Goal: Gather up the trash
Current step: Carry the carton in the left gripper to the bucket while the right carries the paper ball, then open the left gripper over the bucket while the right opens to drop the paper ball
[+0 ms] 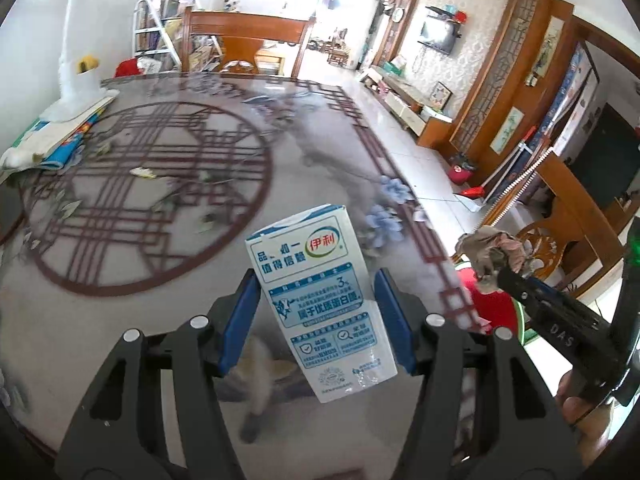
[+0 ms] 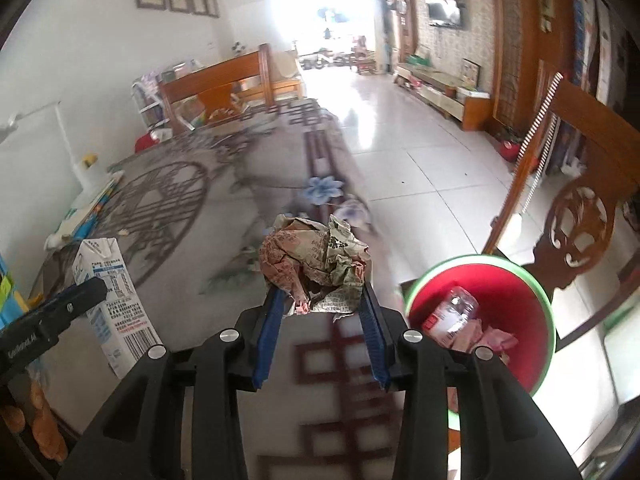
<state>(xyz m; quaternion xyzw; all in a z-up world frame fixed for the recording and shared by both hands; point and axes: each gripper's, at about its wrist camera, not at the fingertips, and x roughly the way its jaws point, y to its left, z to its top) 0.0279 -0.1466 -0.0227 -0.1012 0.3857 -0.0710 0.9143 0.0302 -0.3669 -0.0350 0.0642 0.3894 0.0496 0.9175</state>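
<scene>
My left gripper (image 1: 316,284) is shut on a white and blue milk carton (image 1: 320,300) and holds it tilted above the patterned table (image 1: 160,184). The carton also shows in the right wrist view (image 2: 114,304), with a left finger across it. My right gripper (image 2: 320,292) is shut on a crumpled paper ball (image 2: 316,264), held over the table's right edge. The ball also shows in the left wrist view (image 1: 494,254). A red bin with a green rim (image 2: 520,300) stands on the floor to the right, holding a plastic bottle (image 2: 452,314) and pink wrappers.
Carved wooden chairs stand beside the bin (image 2: 576,216) and at the table's far end (image 1: 244,44). Books and a white bottle with a yellow cap (image 1: 78,80) lie at the table's left. Tiled floor (image 2: 420,168) stretches to the right.
</scene>
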